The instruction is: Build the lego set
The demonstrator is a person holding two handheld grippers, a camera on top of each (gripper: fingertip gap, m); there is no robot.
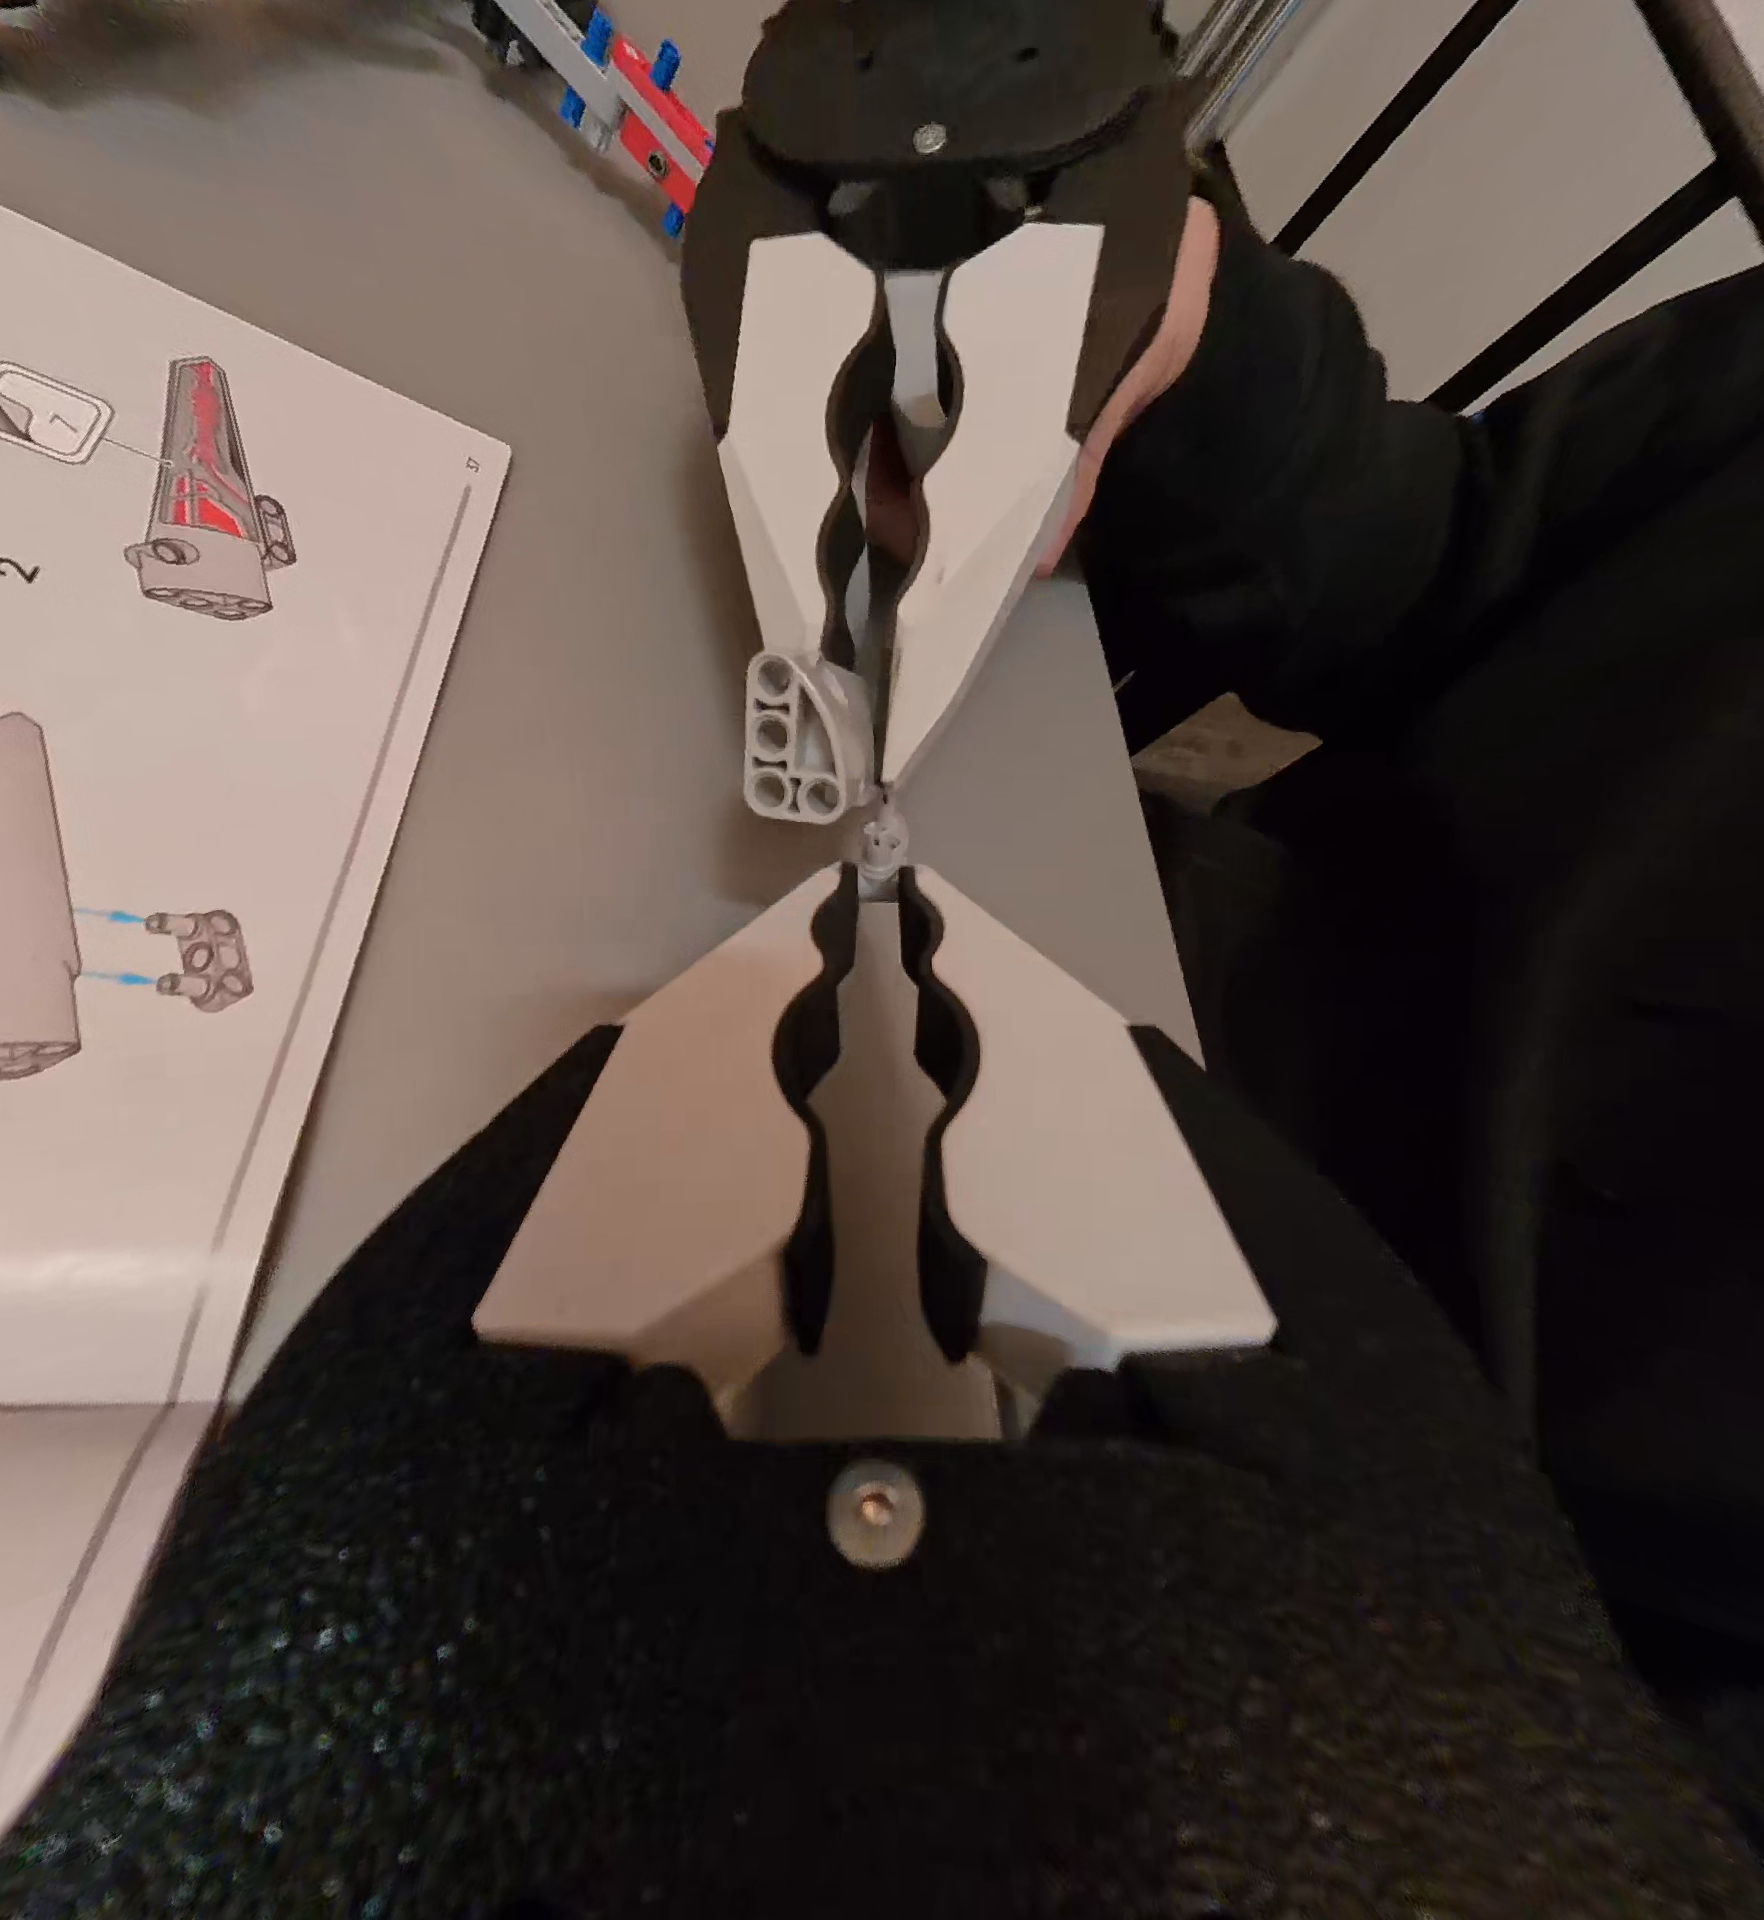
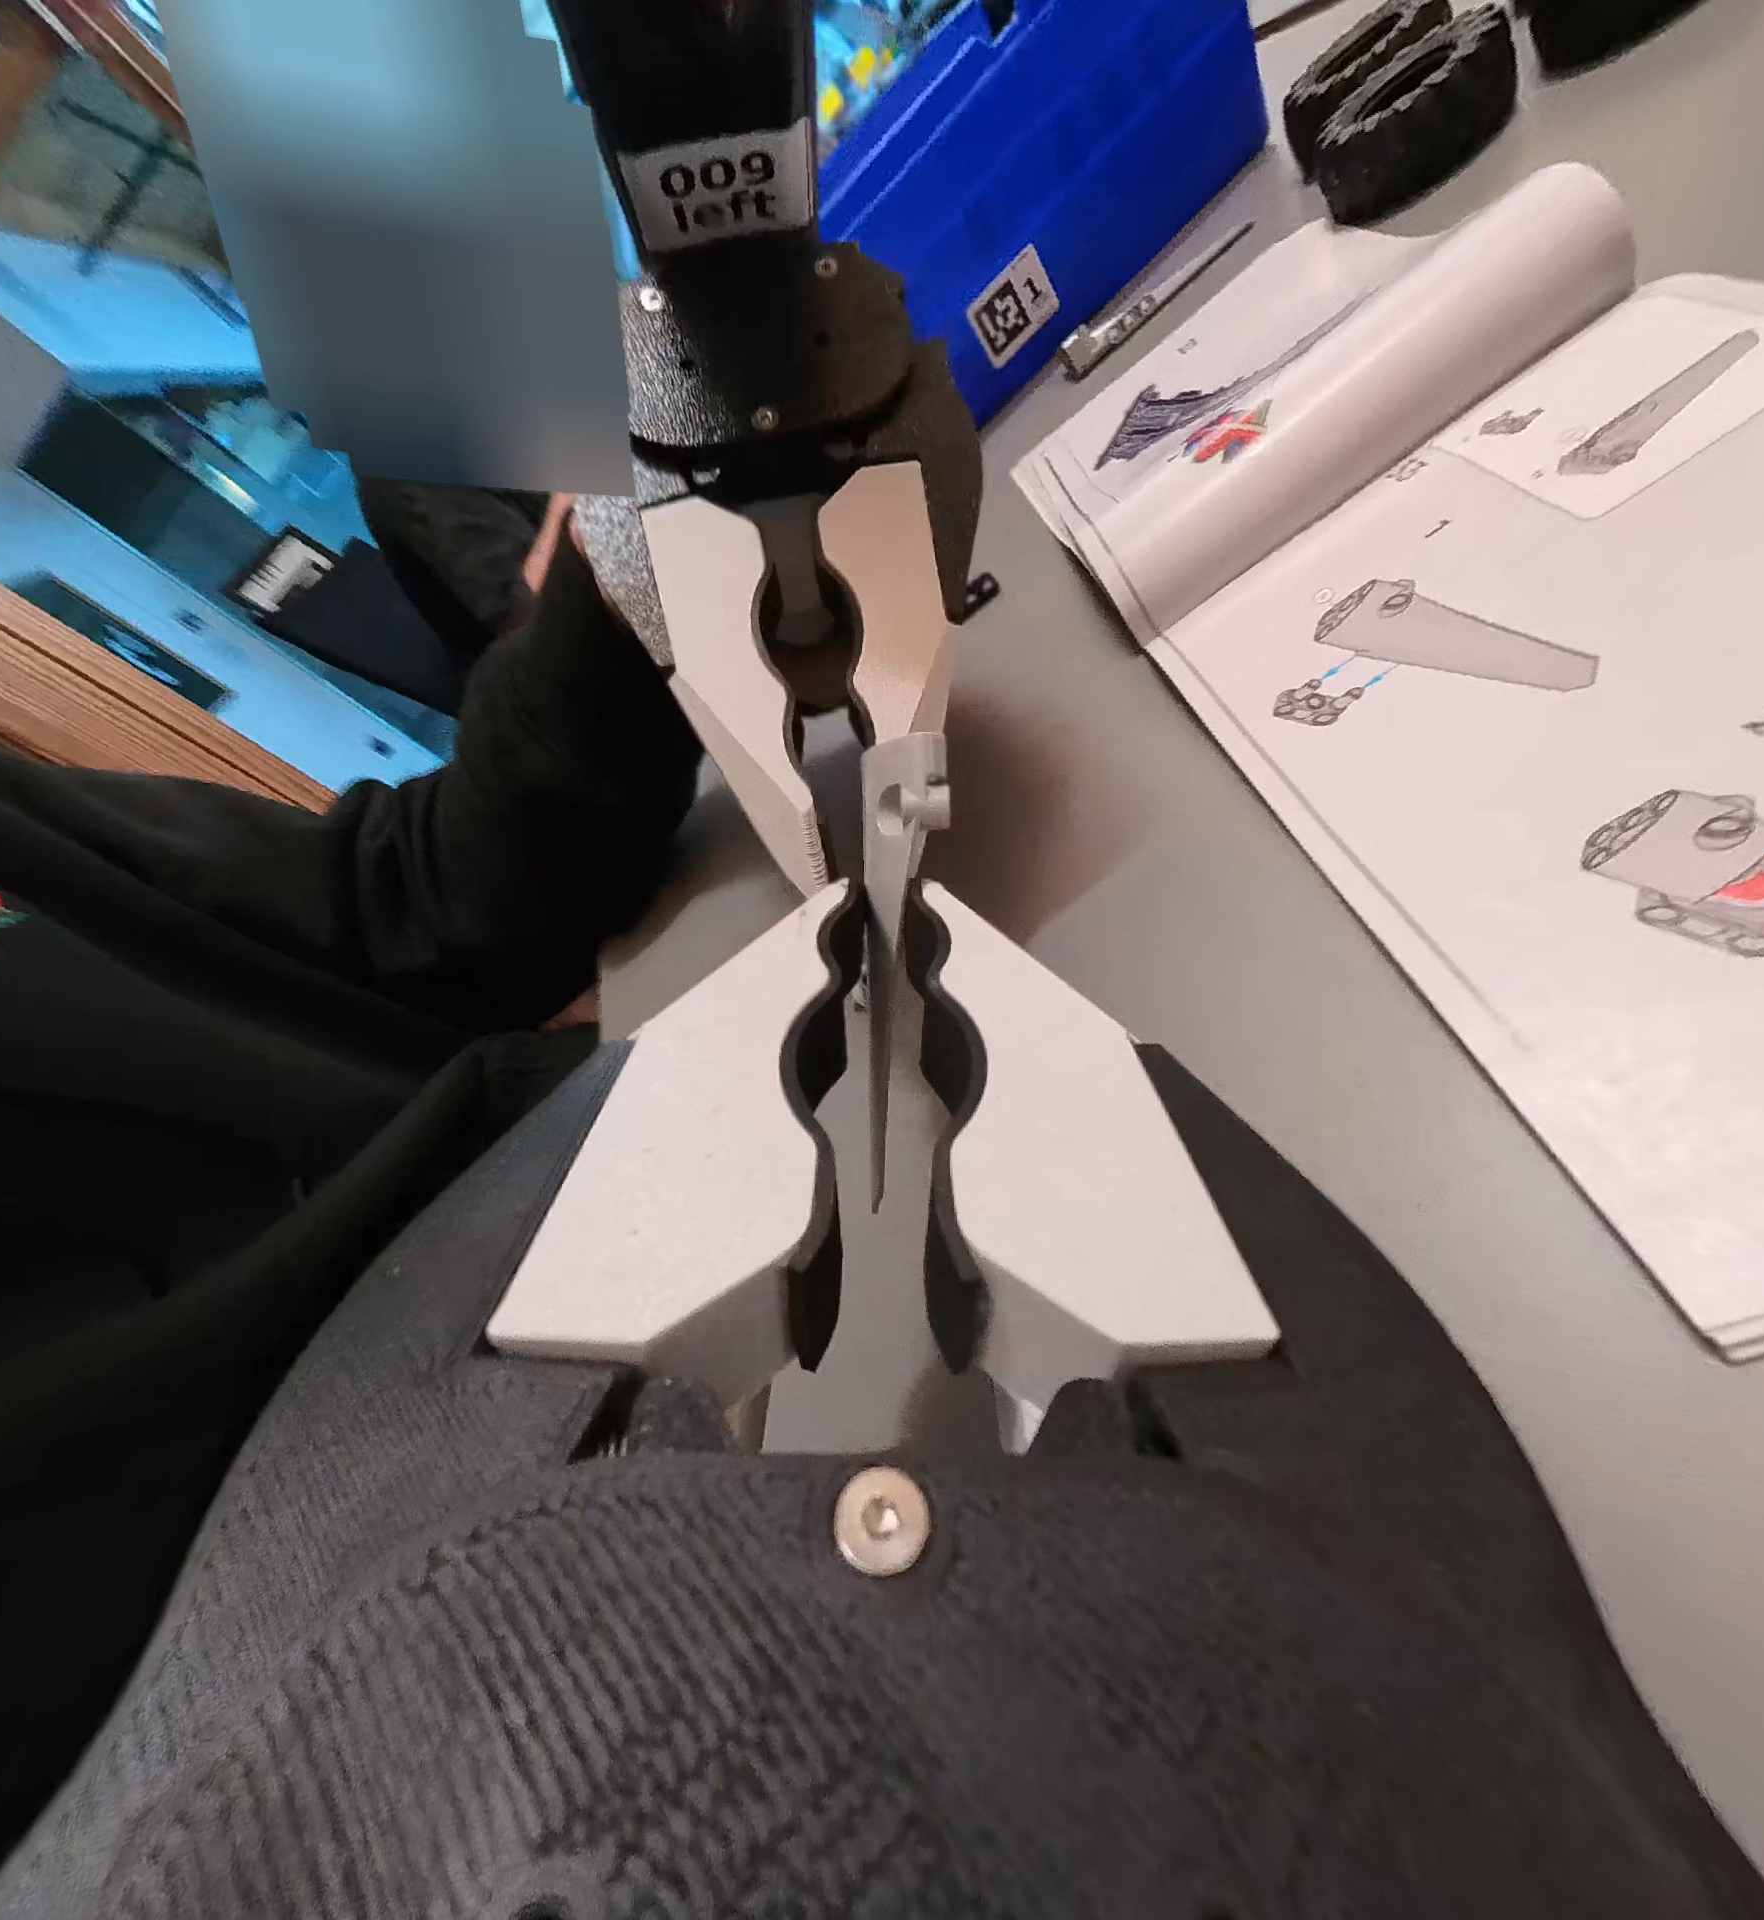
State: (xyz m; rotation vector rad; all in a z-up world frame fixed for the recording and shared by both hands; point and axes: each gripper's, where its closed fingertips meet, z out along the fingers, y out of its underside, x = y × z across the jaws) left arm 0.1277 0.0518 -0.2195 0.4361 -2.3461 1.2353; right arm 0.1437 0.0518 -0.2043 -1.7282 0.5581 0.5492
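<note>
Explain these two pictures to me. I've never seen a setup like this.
No robot: a person holds two grippers, each with a camera looking along its fingers. One picture comes from the left gripper, the other from the right gripper; each shows its own fingers at the bottom, the other gripper opposite. The right gripper clamps a grey tapered Lego panel; the left pinches a small grey connector near its end. On the grey table lie an instruction booklet, a blue bin and black tyres.

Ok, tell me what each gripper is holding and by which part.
The right gripper clamps the grey tapered panel by its thin end. The left gripper pinches a small grey connector piece at its fingertips; its held part is hidden.
</note>
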